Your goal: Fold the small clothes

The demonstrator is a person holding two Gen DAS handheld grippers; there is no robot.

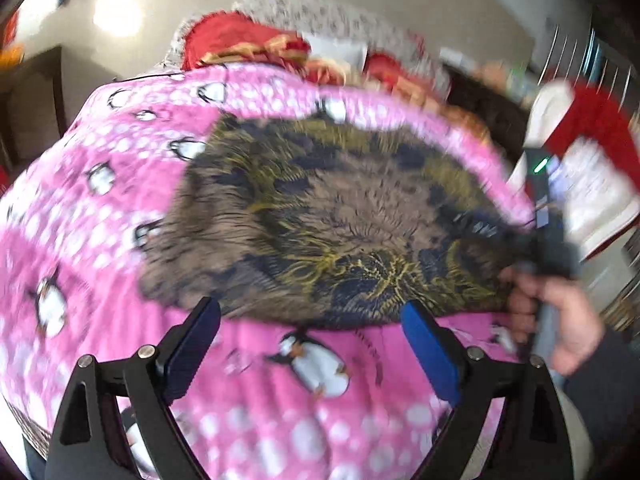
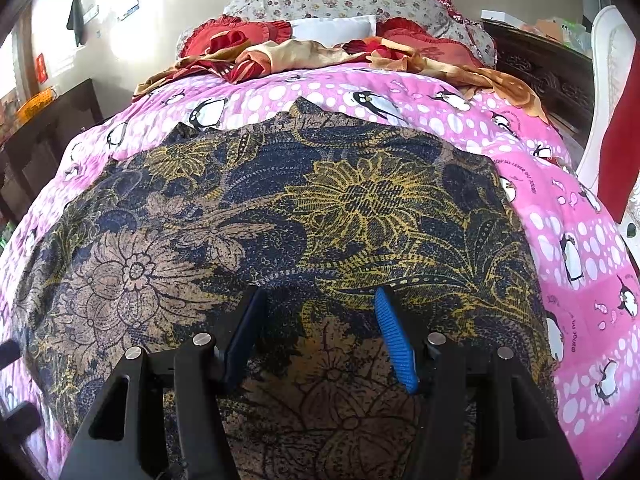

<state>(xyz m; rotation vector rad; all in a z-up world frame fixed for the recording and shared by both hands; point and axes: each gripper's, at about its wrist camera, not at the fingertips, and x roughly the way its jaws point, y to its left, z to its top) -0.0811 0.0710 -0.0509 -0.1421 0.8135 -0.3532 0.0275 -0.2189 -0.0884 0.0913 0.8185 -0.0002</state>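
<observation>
A dark floral garment [image 2: 304,216], navy with gold and tan flowers, lies spread flat on the pink penguin bedspread [image 2: 576,240]. It also shows in the blurred left wrist view [image 1: 328,220]. My left gripper [image 1: 312,316] is open, its blue pads just short of the garment's near edge, holding nothing. My right gripper [image 2: 318,300] is open, low over the garment's near part, with cloth below the fingers. In the left wrist view the right gripper [image 1: 548,248] and the hand holding it sit at the garment's right end.
Red and gold cushions and cloth [image 2: 280,52] and a floral pillow [image 2: 340,0] are piled at the bed's far end. A dark wooden cabinet [image 2: 544,64] stands at the right, a white and red chair [image 2: 612,92] beside it. Dark furniture [image 2: 48,128] stands at left.
</observation>
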